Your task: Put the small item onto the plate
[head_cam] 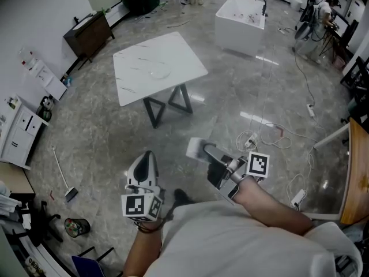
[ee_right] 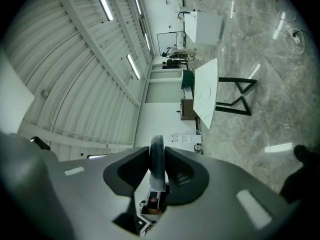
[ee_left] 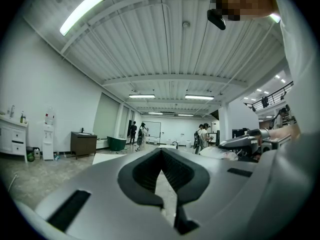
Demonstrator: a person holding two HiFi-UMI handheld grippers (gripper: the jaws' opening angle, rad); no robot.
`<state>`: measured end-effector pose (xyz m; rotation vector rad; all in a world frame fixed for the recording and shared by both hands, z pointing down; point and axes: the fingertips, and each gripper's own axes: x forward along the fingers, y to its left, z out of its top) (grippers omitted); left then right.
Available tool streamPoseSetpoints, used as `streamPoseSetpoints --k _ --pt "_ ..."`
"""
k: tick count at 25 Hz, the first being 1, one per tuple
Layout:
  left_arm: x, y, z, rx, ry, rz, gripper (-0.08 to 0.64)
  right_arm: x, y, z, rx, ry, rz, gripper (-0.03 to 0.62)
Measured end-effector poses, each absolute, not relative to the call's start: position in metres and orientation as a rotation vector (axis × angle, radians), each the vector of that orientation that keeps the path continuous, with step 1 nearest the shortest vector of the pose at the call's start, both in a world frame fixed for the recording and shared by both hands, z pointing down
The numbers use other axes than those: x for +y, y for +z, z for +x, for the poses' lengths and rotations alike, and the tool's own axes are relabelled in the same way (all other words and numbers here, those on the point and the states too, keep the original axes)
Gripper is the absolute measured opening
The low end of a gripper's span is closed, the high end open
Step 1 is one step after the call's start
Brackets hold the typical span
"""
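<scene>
The white marble table [head_cam: 141, 82] stands well ahead of me, with a clear glass plate [head_cam: 158, 72] on its top. My right gripper [head_cam: 209, 153] is held low over the floor and is shut on a small flat pale item [head_cam: 196, 148]. In the right gripper view the item [ee_right: 157, 156] stands edge-on between the pads of the right gripper [ee_right: 157, 160], and the table [ee_right: 206, 91] shows far off. My left gripper [head_cam: 144, 161] is beside it, jaws together with nothing in them. In the left gripper view its tips [ee_left: 161, 153] meet.
A white bathtub-like block [head_cam: 241, 16] stands behind the table and a dark cabinet [head_cam: 87, 34] is at the back left. Cables and a power strip [head_cam: 259, 138] lie on the floor to my right. A wooden tabletop edge [head_cam: 354, 178] is at the far right.
</scene>
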<state>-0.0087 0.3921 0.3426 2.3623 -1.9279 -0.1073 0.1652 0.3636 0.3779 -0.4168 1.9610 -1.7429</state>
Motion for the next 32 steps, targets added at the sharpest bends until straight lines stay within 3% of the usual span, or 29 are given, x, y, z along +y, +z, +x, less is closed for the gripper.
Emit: streamPoseSetpoints --k 18,32 --pt "0.275 0.325 -0.16 -1.833 -0.116 2.463 0.006 0.252 0.356 0.007 1.971 -1.683 -0.479 0.091" --pt "0.206 0.342 -0.195 -1.848 -0.112 2.408 0.006 0.173 0.373 -0.031 1.95 -1.735 -0.468 0.091"
